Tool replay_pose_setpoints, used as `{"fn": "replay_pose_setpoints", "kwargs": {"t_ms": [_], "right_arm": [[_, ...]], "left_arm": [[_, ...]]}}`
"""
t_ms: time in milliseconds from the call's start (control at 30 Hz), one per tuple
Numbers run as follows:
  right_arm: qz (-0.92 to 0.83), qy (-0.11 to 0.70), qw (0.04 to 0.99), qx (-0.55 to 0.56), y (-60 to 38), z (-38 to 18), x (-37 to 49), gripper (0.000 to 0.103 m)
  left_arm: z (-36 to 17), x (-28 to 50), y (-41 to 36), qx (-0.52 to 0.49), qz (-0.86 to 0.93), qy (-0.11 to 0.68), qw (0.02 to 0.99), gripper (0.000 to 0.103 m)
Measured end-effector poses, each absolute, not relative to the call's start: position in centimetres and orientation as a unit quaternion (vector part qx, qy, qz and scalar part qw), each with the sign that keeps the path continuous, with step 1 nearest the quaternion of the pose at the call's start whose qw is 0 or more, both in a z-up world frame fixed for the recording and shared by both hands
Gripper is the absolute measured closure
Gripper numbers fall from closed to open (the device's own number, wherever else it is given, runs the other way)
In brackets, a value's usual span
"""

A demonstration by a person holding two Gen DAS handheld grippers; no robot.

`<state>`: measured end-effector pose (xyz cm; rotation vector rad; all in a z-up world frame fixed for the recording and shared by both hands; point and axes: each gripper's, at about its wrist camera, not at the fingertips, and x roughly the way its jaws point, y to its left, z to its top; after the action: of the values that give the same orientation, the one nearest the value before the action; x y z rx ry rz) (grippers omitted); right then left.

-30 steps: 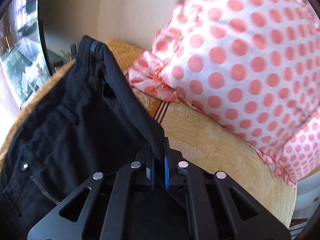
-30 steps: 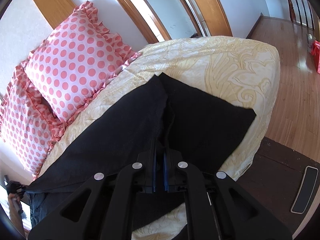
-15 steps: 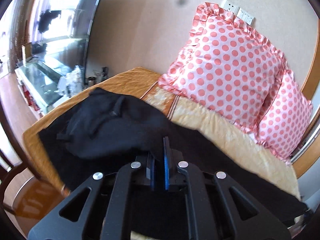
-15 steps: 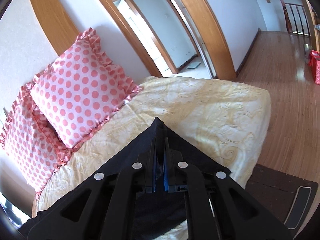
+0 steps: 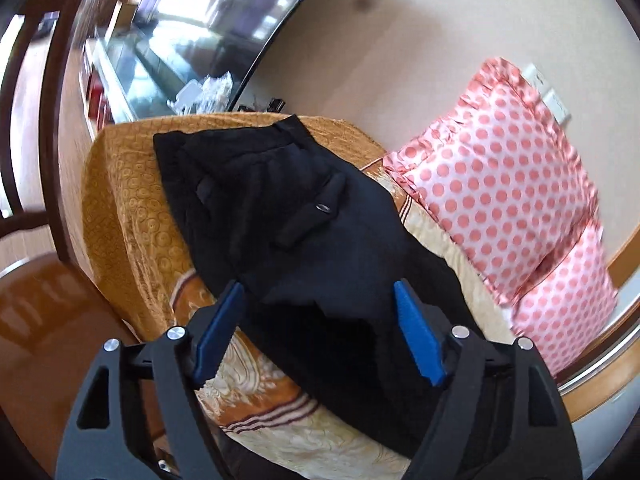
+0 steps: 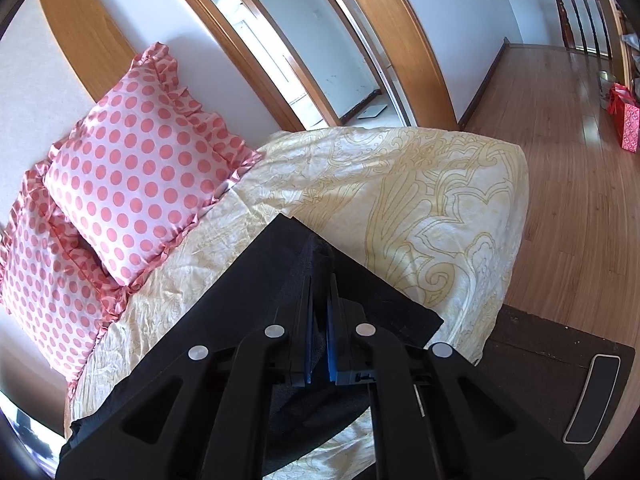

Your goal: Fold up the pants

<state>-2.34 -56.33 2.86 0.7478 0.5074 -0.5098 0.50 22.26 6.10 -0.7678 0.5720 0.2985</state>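
Black pants [image 5: 304, 216] flat on bed, waistband end far, button pocket flap up.

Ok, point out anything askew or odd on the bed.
The black pants lie slantwise across the bedspread, with a rumpled overlap near the open left gripper. The right gripper is pinching a bunched ridge of cloth. No damage visible.

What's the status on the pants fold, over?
Left tongs open, holding nothing, above the waist end. Right tongs shut on the leg end. Black pants stretched flat across the bed. Polka-dot pillows alongside, not obstructing.
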Motion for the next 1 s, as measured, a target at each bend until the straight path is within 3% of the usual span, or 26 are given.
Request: {"fn": "replay_pose_setpoints", "kwargs": {"t_ms": [67, 100, 133, 467, 533, 567, 600, 633, 833, 1000], "right_arm": [[-0.243, 0.244, 0.868, 0.358, -56.3, 2.8, -2.1, 0.098], [-0.243, 0.246, 0.868, 0.358, -56.3, 2.7, -2.1, 0.098], [-0.243, 0.247, 0.867, 0.358, -56.2, 2.7, -2.1, 0.098], [-0.245, 0.254, 0.865, 0.357, -56.3, 2.2, -2.0, 0.098], [-0.244, 0.256, 0.865, 0.357, -56.2, 2.1, -1.9, 0.098], [-0.244, 0.257, 0.865, 0.357, -56.2, 2.0, -1.9, 0.098], [-0.244, 0.257, 0.864, 0.357, -56.2, 2.0, -1.9, 0.098], [-0.244, 0.257, 0.864, 0.357, -56.2, 1.9, -1.9, 0.098], [-0.242, 0.247, 0.87, 0.352, -56.4, 2.5, -2.0, 0.098], [-0.244, 0.262, 0.868, 0.345, -56.5, 1.9, -1.4, 0.098]], "left_arm": [[5.5, 1.2, 24.4, -0.403, 0.136, 0.285, 0.859, 0.03], [5.3, 1.3, 25.3, -0.421, 0.137, 0.285, 0.85, 0.039], [5.3, 1.3, 25.9, -0.435, 0.137, 0.283, 0.844, 0.04], [5.0, 2.0, 29.4, -0.463, 0.159, 0.284, 0.825, 0.044], [4.8, 2.5, 29.6, -0.46, 0.165, 0.289, 0.823, 0.051], [4.7, 2.7, 29.9, -0.459, 0.171, 0.291, 0.822, 0.063], [4.6, 3.0, 30.1, -0.452, 0.181, 0.297, 0.821, 0.089], [4.6, 3.2, 30.4, -0.448, 0.183, 0.302, 0.821, 0.094], [7.6, 1.7, 31.5, -0.407, 0.203, 0.263, 0.851, 0.097], [6.3, 3.0, 31.4, -0.35, 0.229, 0.325, 0.849, 0.097]]}}
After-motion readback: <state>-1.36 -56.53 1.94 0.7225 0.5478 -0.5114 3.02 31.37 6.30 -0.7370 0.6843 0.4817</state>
